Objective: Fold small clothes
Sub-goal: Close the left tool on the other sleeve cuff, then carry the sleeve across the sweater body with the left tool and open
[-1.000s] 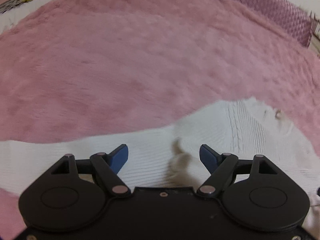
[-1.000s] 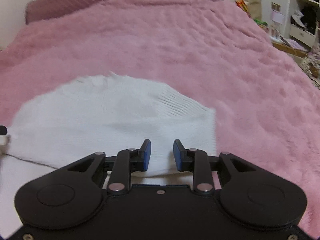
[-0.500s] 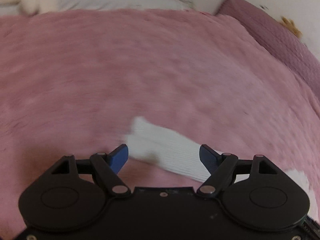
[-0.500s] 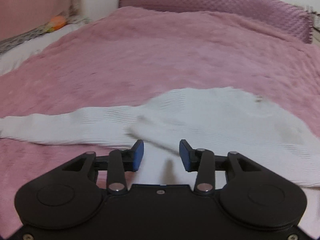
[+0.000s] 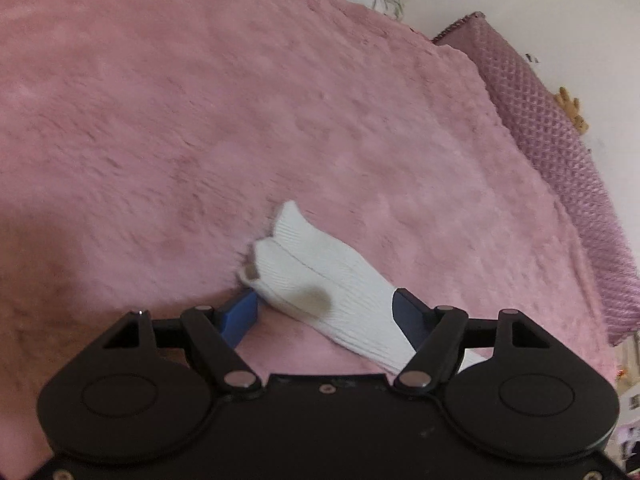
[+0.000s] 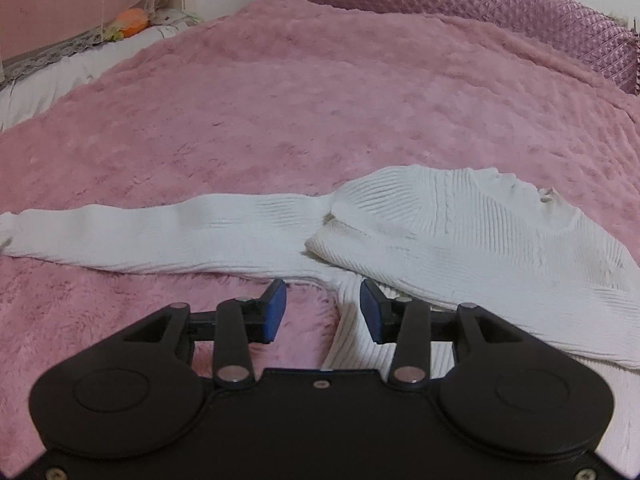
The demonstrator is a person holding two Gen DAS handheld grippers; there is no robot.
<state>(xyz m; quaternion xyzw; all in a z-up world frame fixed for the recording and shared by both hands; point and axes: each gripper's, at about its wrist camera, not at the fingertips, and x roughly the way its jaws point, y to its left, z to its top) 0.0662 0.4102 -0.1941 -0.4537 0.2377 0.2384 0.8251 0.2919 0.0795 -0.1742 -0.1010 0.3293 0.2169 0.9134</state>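
Note:
A small white ribbed knit sweater (image 6: 460, 236) lies on the pink plush bedspread (image 6: 300, 112). Its body is folded over at the right and one long sleeve (image 6: 160, 236) stretches out to the left. My right gripper (image 6: 322, 308) is open, low over the sweater near the sleeve's armpit, holding nothing. In the left wrist view the sleeve's cuff end (image 5: 316, 280) lies between the open blue pads of my left gripper (image 5: 324, 312), which is not closed on it.
A quilted mauve headboard (image 6: 460, 4) runs along the far edge of the bed and shows in the left wrist view (image 5: 560, 152). White bedding with an orange soft toy (image 6: 132, 26) lies at the far left. Wide pink bedspread (image 5: 200, 120) surrounds the sweater.
My left gripper has swung away from the sweater body to the sleeve cuff. My right gripper has turned left toward the sleeve side and opened wider.

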